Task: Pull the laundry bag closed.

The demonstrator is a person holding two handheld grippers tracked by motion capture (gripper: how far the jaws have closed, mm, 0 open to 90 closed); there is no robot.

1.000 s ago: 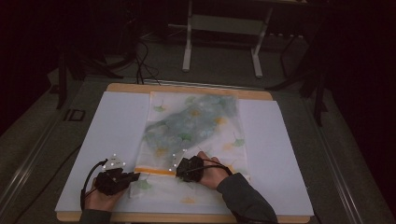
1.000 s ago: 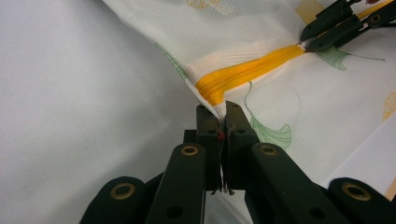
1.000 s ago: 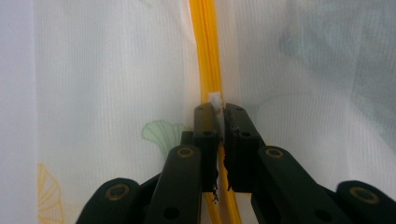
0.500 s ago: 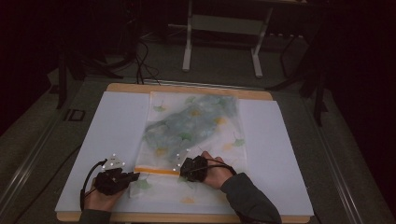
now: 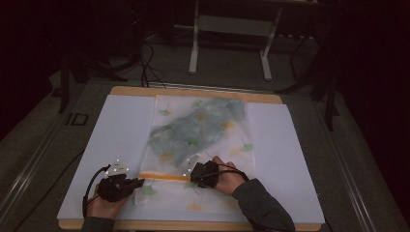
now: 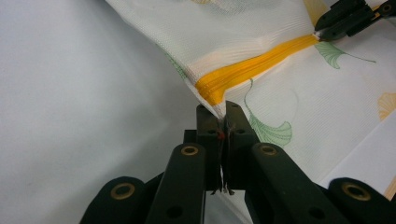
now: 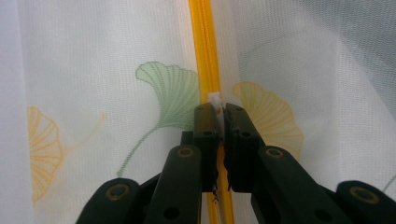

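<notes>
White table (image 5: 111, 140), tongs (image 5: 140, 182) pinching mesh bag (image 5: 198, 130)

On your table (image 5: 121, 125) the mesh bag (image 5: 203, 130) lies flat down the middle, so you can pass over it anywhere. To its left and right the white surface is bare, giving wide lanes along both sides. Near the front edge your 2 grippers block the way: the left gripper (image 5: 138, 182) and right gripper (image 5: 192, 177) sit clamped at either end of the yellow zipper (image 5: 164, 177), leaving just that short stretch between them.
</notes>
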